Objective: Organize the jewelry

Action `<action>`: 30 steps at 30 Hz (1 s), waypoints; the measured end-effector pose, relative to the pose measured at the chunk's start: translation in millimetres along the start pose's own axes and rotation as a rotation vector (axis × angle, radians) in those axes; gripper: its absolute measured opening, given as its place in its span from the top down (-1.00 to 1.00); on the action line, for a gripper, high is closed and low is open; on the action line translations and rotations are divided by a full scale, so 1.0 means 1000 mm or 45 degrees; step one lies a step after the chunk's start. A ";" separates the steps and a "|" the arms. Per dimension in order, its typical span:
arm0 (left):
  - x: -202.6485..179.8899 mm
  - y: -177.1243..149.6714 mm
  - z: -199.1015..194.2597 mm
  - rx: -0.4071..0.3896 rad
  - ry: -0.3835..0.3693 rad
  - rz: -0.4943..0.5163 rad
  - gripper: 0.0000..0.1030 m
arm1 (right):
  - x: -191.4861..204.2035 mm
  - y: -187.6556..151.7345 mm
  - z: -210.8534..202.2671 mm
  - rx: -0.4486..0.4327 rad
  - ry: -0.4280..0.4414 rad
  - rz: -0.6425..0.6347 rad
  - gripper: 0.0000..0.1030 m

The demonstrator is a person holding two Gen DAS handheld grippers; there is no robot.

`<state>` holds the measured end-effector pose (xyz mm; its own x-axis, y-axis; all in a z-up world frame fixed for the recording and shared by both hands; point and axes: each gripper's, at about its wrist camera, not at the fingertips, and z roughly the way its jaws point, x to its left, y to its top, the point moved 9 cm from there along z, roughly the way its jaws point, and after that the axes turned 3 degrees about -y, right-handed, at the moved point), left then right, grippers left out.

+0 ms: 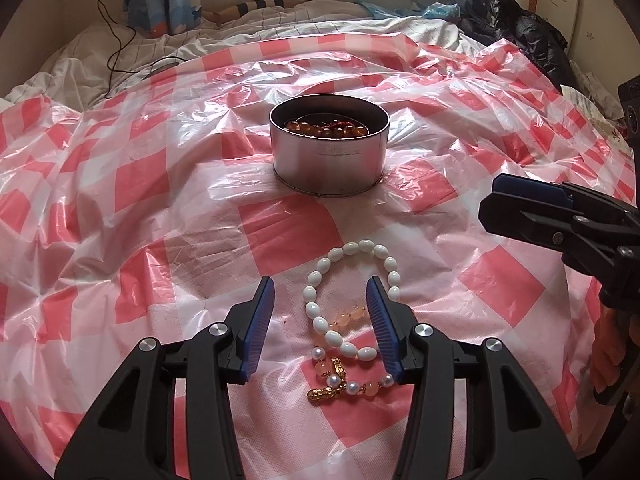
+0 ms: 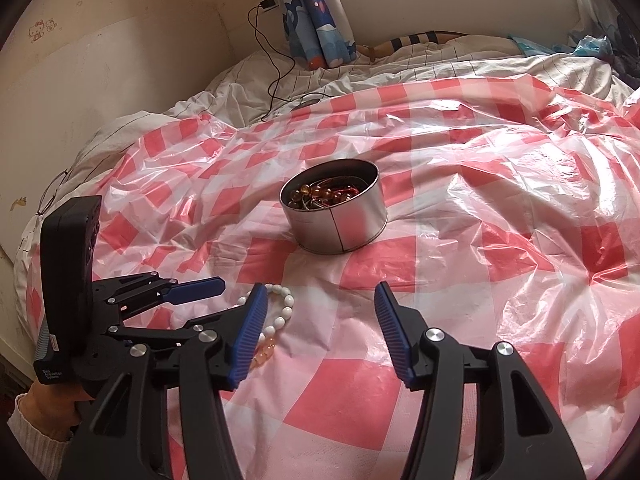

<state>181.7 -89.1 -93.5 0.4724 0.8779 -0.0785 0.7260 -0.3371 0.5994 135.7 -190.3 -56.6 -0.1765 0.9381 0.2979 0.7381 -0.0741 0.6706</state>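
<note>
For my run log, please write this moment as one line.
left tool: open above white bead bracelet | right tool: open, empty | tin: holds amber beads | white bracelet: still on checked sheet

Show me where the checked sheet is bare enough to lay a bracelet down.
Bare: the checked sheet right of the round tin, and under the open right gripper. Also left of the tin. Crowded: near the left gripper, where the white bead bracelet and pink pearl bracelet lie.

Both wrist cameras look forward and down along their fingers, close over the bed [image 1: 120, 184]. Each faces the round tin [image 1: 329, 152] and sees the other gripper at its edge.
</note>
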 end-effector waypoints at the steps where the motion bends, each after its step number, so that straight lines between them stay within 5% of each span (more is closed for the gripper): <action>1: 0.000 0.000 0.000 0.001 0.003 0.002 0.11 | 0.000 0.000 0.001 0.002 0.000 -0.001 -0.06; 10: -0.003 -0.003 0.003 0.022 0.015 0.037 0.11 | 0.003 -0.001 0.002 0.006 0.004 -0.008 -0.08; 11: -0.003 -0.003 0.004 0.027 -0.002 0.025 0.18 | 0.003 -0.001 0.002 0.006 0.003 -0.007 -0.08; 13: -0.001 -0.005 0.008 0.052 -0.054 -0.021 0.75 | 0.003 -0.001 0.002 0.006 0.004 -0.008 -0.08; 15: 0.004 -0.006 0.009 0.064 -0.084 -0.055 0.87 | 0.002 -0.001 0.002 0.006 0.003 -0.007 -0.08; 22: 0.025 0.000 0.002 0.027 -0.066 -0.127 0.87 | 0.011 -0.007 0.008 0.052 0.035 -0.036 -0.08; 30: 0.051 0.006 -0.009 -0.016 0.019 -0.182 0.87 | 0.054 -0.026 0.025 0.125 0.082 -0.253 -0.08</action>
<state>205.9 -42.9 -86.2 0.3570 0.9216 -0.1525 0.7792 -0.2038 0.5928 123.0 -129.7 -75.3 -0.3635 0.9073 0.2112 0.7442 0.1464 0.6518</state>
